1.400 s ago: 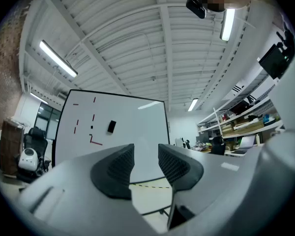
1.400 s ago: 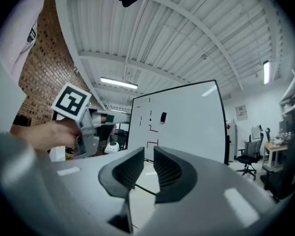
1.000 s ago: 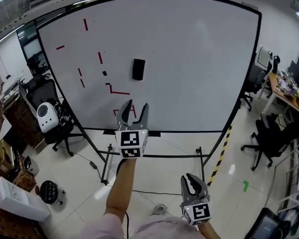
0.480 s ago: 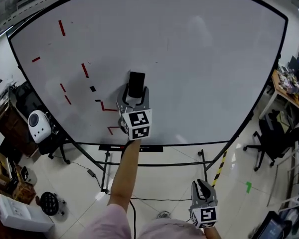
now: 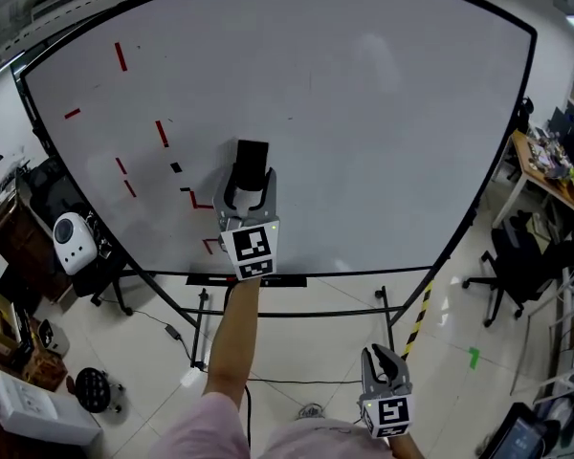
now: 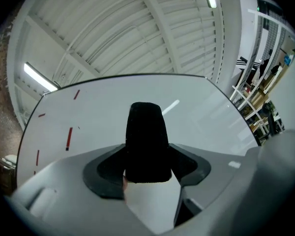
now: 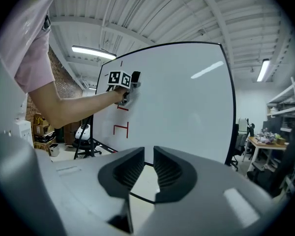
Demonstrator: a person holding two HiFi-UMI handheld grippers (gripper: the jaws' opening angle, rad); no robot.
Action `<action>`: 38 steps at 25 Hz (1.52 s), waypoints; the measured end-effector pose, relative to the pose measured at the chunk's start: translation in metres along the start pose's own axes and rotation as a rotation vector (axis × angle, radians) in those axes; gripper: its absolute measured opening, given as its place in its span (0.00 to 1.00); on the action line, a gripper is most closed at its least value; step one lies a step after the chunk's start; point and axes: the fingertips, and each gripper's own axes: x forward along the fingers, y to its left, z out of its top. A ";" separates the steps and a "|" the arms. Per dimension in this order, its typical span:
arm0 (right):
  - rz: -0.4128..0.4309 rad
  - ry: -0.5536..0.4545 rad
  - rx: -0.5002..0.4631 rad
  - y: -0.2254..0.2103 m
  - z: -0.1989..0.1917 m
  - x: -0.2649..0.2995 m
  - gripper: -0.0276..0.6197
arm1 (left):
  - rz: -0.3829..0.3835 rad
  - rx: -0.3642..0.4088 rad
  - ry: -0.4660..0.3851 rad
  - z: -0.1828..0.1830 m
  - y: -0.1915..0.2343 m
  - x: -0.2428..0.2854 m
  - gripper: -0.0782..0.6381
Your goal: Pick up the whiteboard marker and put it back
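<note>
a person's left gripper (image 5: 249, 178) reaches up to the whiteboard (image 5: 392, 113). its jaws have just been opening to near their widest and sit either side of a black block (image 5: 253, 154), which clings to the board beside scattered red marks (image 5: 161, 134). the block stands between the jaws, and the pads do not appear to press on it yet. the wide spread looks chosen to clear the block's flanks before any squeeze. the gripper tilts upward, apparently so the jaws meet the block square-on where it juts out from the board.

felt-like in the left gripper view, the block reads more as an eraser than a pen. the whiteboard marker named in the task cannot be made out in any view.

the right gripper (image 5: 381, 357) hangs low by the person's waist, well apart from the board, its jaws closed on nothing. it is likely parked idle while the left does the work.
</note>
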 end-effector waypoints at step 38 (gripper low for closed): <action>0.334 -0.163 0.120 0.163 -0.074 -0.551 0.12 | -0.095 -0.117 0.074 0.340 -0.191 -0.746 0.49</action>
